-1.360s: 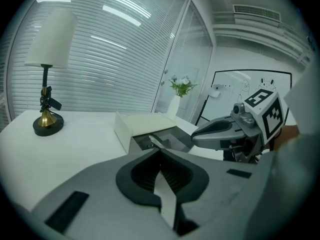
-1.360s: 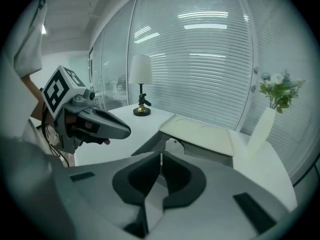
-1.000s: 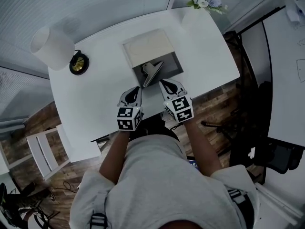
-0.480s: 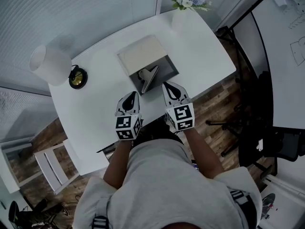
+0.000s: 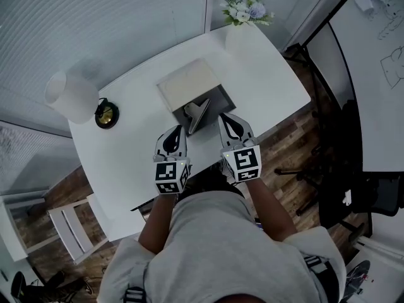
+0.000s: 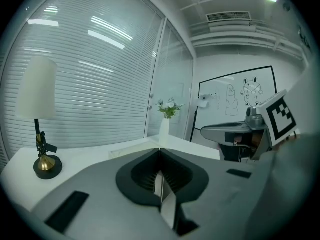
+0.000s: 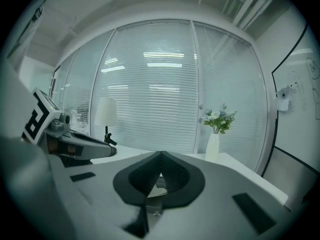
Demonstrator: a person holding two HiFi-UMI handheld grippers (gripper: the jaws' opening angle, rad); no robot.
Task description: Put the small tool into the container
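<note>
The head camera looked steeply down from above the person (image 5: 214, 251) onto the whole white bench (image 5: 126, 141), with the left claw (image 5: 177, 130) and the right claw (image 5: 225, 117) at its near edge. Each claw camera rode close behind its own jaws and faced almost level across the bench toward the blinds (image 6: 100, 84). All three views shared the lamp (image 5: 72, 96) and the flower vase (image 5: 243, 14). Each claw view caught the other claw at its side.

The rectangular tabletop (image 5: 265, 81) across the middle of the frame is plain white. On it the shallow open box (image 5: 222, 100) is dark grey, its flat lid (image 5: 188, 83) cream, and the small metal tool (image 5: 197, 112) silvery. At the upper left, the lamp shade (image 5: 71, 95) is white over a brass-gold base (image 5: 106, 114). The left gripper (image 5: 177, 130) and right gripper (image 5: 223, 116) carry black-and-white square-patterned cubes. The plank floor (image 5: 278, 144) is brown.
</note>
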